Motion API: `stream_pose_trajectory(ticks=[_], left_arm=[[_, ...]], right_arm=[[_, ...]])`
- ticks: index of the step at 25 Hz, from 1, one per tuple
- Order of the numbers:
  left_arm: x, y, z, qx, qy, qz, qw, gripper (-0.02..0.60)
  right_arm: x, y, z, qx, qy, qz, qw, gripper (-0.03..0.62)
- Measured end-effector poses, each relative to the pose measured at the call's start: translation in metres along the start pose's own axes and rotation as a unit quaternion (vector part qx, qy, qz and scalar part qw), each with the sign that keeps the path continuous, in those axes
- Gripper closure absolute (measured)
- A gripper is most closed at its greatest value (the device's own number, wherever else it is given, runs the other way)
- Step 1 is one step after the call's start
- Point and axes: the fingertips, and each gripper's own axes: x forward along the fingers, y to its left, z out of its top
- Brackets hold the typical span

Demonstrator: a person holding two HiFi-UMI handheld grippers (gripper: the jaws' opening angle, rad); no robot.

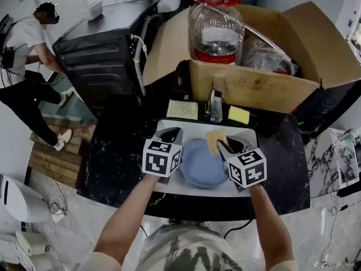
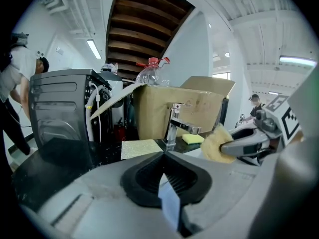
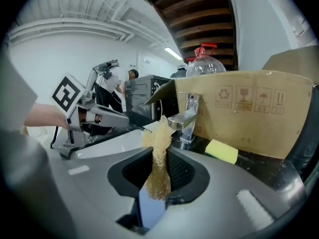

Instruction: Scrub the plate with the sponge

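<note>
A blue plate (image 1: 202,164) lies in the white sink basin (image 1: 169,186). My left gripper (image 1: 175,135) is at the plate's left rim, shut on that rim; a blue edge (image 2: 169,208) shows between its jaws. My right gripper (image 1: 223,145) is over the plate's far right side, shut on a tan sponge (image 1: 215,139). The sponge (image 3: 158,158) stands up between the pads. In the left gripper view the right gripper (image 2: 234,146) shows with the sponge (image 2: 216,144) at its tip. The left gripper (image 3: 119,119) shows in the right gripper view.
A chrome faucet (image 1: 216,106) stands behind the basin, with a yellow sponge (image 1: 238,114) to its right and a green cloth (image 1: 182,109) to its left. A cardboard box (image 1: 265,83) holding a water bottle (image 1: 216,30) fills the back. A person (image 1: 25,66) stands far left.
</note>
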Motion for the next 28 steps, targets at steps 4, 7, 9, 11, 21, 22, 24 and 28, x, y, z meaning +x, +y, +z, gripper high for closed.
stream_pose_trajectory(ticks=[4, 7, 9, 11, 21, 22, 24, 28], left_arm=[[-0.003, 0.008, -0.002, -0.010, -0.003, 0.010, 0.9999, 0.581], [-0.006, 0.015, -0.004, -0.018, -0.008, 0.017, 0.9997, 0.581], [-0.007, 0.020, -0.007, -0.017, -0.010, 0.021, 0.9996, 0.581], [-0.009, 0.025, -0.009, -0.017, -0.008, 0.027, 0.9995, 0.581], [-0.005, 0.033, -0.015, -0.012, 0.006, 0.035, 0.9993, 0.581], [-0.005, 0.035, -0.016, -0.014, 0.007, 0.035, 0.9993, 0.581], [-0.003, 0.038, -0.018, -0.016, 0.011, 0.037, 0.9991, 0.581], [-0.004, 0.043, -0.020, -0.017, 0.014, 0.038, 0.9990, 0.581]], right_arm=[[0.020, 0.009, -0.017, -0.011, 0.035, 0.032, 0.999, 0.514], [0.039, 0.019, -0.035, -0.024, 0.069, 0.061, 0.995, 0.514], [0.052, 0.026, -0.048, -0.035, 0.093, 0.081, 0.992, 0.514], [0.064, 0.034, -0.061, -0.041, 0.114, 0.101, 0.988, 0.514], [0.105, 0.069, -0.111, -0.030, 0.181, 0.169, 0.969, 0.514], [0.108, 0.072, -0.113, -0.026, 0.182, 0.173, 0.968, 0.514], [0.113, 0.078, -0.118, -0.021, 0.187, 0.182, 0.965, 0.514], [0.126, 0.088, -0.130, -0.018, 0.201, 0.190, 0.961, 0.514]])
